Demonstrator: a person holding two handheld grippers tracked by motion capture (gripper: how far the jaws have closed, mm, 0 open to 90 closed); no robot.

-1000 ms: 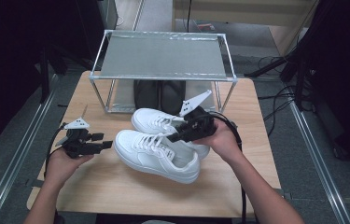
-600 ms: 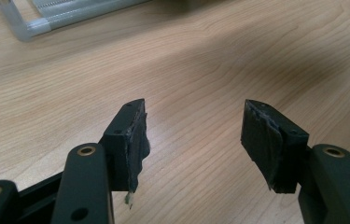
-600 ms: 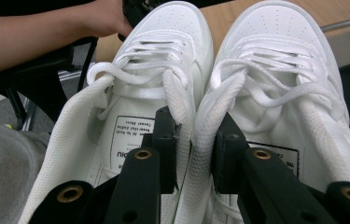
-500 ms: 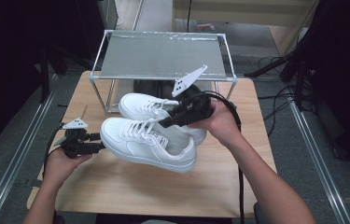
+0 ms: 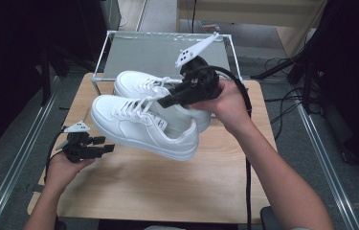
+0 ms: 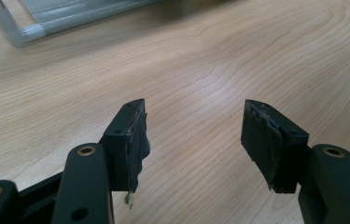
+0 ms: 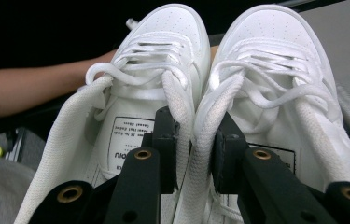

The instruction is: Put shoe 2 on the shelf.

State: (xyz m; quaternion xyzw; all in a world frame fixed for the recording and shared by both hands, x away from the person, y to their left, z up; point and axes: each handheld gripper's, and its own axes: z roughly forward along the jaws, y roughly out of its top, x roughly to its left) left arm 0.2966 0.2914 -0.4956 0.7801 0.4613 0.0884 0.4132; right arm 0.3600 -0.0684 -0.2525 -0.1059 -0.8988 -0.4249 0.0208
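Two white sneakers (image 5: 153, 115) hang above the table (image 5: 158, 187), pinched together by their inner collars in the right gripper (image 5: 165, 100), probably bound for the rack (image 5: 158, 52); the left gripper (image 5: 107, 148) waits spread and empty.

Two white lace-up sneakers (image 5: 143, 122) (image 7: 266, 93) side by side, inner collars pinched together, lifted above the wooden table (image 5: 167, 182).

Left gripper (image 5: 106, 148): lower left of frame, jaws apart (nothing between). Right gripper (image 5: 163, 101): upper centre, raised, jaws clamped together.
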